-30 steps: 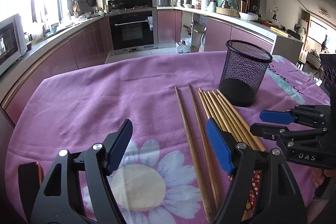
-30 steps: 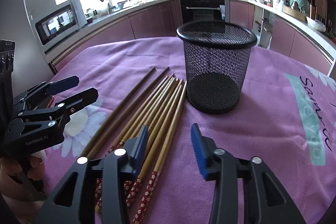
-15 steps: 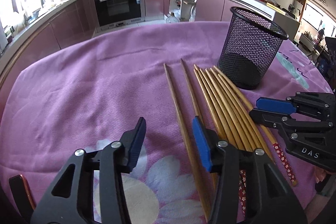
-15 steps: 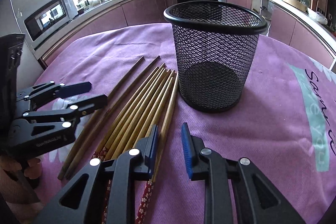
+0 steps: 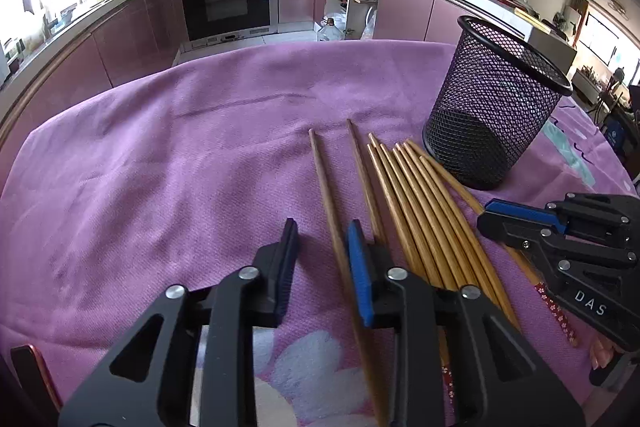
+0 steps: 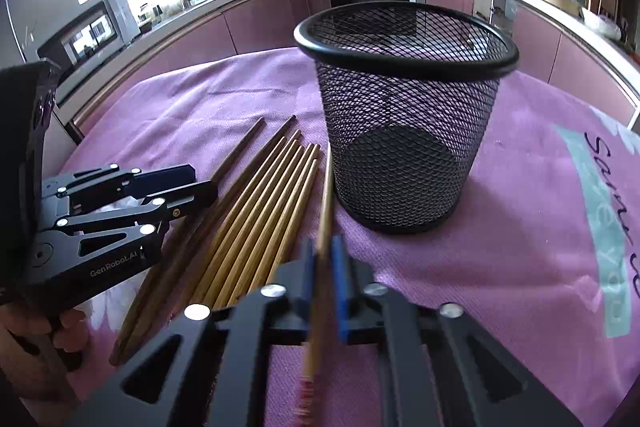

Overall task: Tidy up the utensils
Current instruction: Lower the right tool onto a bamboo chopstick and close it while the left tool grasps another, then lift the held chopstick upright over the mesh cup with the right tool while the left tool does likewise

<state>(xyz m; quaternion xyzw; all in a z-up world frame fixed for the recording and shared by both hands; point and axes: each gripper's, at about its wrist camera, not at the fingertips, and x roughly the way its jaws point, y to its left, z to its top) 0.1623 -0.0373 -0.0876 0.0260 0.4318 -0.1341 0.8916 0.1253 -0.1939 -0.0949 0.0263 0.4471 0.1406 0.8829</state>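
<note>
Two grips: the right hand-held gripper (image 6: 323, 259) has just clamped the light chopstick (image 6: 326, 195) pointing at the mesh cup (image 6: 404, 131); the left hand-held gripper (image 5: 322, 251), narrowing, straddles the dark chopstick (image 5: 326, 195) lengthwise on the table (image 5: 160, 167).

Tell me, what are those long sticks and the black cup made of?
Chopsticks: apparently bamboo or wood, with tan grain and a smooth, slightly glossy finish; some ends carry red flowered paint. Cup: seemingly black-coated metal mesh, see-through, with a solid rolled rim.
</note>
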